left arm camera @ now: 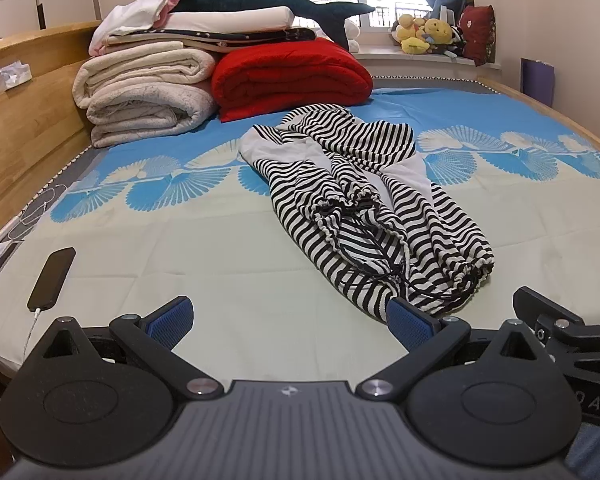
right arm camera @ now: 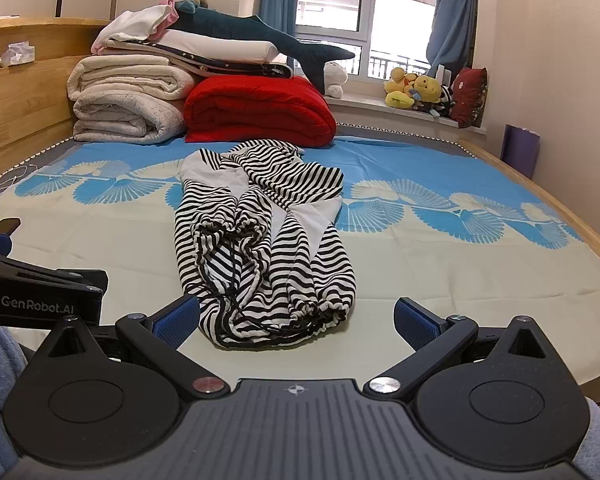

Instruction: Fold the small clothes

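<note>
Bed (left arm camera: 180, 240) w/ blue-and-cream shell-print sheet fills both views; wooden frame runs along its left and far-right edges. All places below are relative to the striped garment.

Striped garment (left arm camera: 364, 200) (right arm camera: 268, 240): black/white stripes, white panels, lying crumpled lengthwise mid-sheet, drawstring-gathered ends bunched at its near end. Not flat, not folded neatly.

Behind it, at the head of the bed: red quilt (left arm camera: 292, 76) (right arm camera: 260, 112), folded, its front edge just beyond the garment's far end. Behind and to the left: cream blankets (left arm camera: 148, 96) (right arm camera: 124, 100) stacked, w/ white bedding and a dark teal shark plush (left arm camera: 268, 2) (right arm camera: 260, 36) on top. Further back and right, on the windowsill: yellow plush toys (left arm camera: 424, 32) (right arm camera: 416, 90).

Well left of the garment, near the bed's edge: black phone (left arm camera: 52, 278) w/ white cable plugged in, left wrist view only.

Left gripper (left arm camera: 288, 320): jaws spread wide, nothing between them, right blue pad just at the garment's near-left hem; contact can't be told. Right gripper (right arm camera: 296, 320): also spread wide, empty, garment's near end lying between the fingertips' line, left pad just beside the cloth.
</note>
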### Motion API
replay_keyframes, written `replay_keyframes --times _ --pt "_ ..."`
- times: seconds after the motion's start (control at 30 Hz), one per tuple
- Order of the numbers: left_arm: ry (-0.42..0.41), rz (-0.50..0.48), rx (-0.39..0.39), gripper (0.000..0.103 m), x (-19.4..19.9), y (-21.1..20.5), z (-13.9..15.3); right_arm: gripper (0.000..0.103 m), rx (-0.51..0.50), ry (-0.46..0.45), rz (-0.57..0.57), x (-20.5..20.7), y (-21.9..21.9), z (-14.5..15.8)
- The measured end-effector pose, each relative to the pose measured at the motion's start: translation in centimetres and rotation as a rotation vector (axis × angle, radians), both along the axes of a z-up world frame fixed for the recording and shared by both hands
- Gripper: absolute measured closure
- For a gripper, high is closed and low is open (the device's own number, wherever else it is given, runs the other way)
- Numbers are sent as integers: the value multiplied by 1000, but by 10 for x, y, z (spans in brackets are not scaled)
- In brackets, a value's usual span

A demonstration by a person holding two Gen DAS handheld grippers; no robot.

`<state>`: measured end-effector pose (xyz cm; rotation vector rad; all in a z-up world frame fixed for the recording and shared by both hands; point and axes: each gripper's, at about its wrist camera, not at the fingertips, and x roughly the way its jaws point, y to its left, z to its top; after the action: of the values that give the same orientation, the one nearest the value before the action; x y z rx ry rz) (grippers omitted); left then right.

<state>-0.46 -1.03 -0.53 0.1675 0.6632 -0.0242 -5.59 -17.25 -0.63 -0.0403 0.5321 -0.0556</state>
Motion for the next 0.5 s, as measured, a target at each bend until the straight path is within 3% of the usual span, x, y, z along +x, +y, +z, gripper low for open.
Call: replay_keyframes --times 0.5 --pt "3 -3 0 0 0 0 -2 1 0 -2 1 -2 0 1"
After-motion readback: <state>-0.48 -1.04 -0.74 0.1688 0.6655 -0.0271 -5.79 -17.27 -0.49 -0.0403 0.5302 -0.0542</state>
